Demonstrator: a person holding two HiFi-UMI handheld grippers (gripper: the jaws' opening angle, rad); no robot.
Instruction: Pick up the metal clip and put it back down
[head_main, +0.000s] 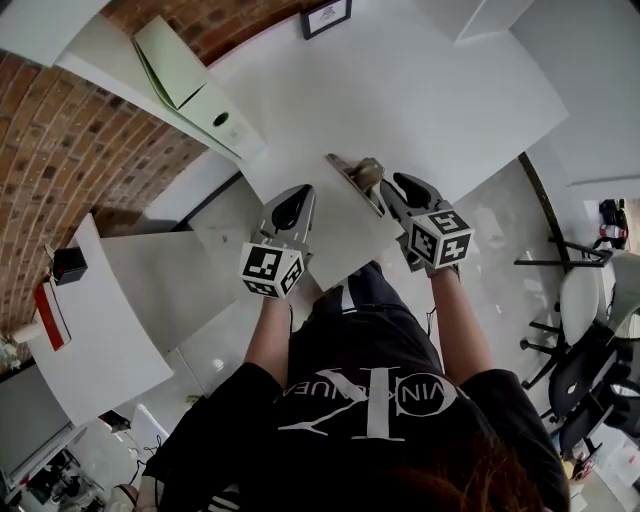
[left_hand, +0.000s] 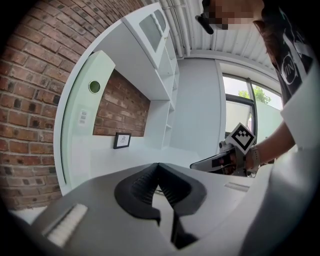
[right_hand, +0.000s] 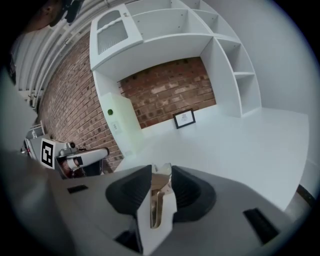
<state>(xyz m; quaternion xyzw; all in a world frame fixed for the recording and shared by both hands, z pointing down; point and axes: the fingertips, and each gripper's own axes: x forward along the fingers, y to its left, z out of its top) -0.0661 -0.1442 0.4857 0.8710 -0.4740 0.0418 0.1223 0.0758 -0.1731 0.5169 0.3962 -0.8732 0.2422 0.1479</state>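
Closest to the camera is the person's black shirt (head_main: 370, 400), and both arms reach out from it toward the white desk (head_main: 450, 100). Far on the left side of the desk, at the back, a pale green folder box (head_main: 195, 85) lies well away from the work.

Next comes the left gripper (head_main: 293, 205), held at the near edge of the desk. Its own view shows the two jaws pressed together with nothing between them. It probably waits there, closed and out of the way, because this job needs only one gripper.

To the right of it, also over the near edge of the desk, is the right gripper (head_main: 385, 195). Its jaws are squeezed onto the metal clip (right_hand: 159, 197). The clip stands between the dark pads, and one end of it pokes out past the tips toward the middle of the desk. The pads press on its two flat sides, which likely keeps the smooth metal from slipping or turning.

No view shows clearly if the clip touches the desk or hangs just over it. The gripper is low and close to the desk, so putting the clip back down should need only a small, slow drop before the jaws let go.
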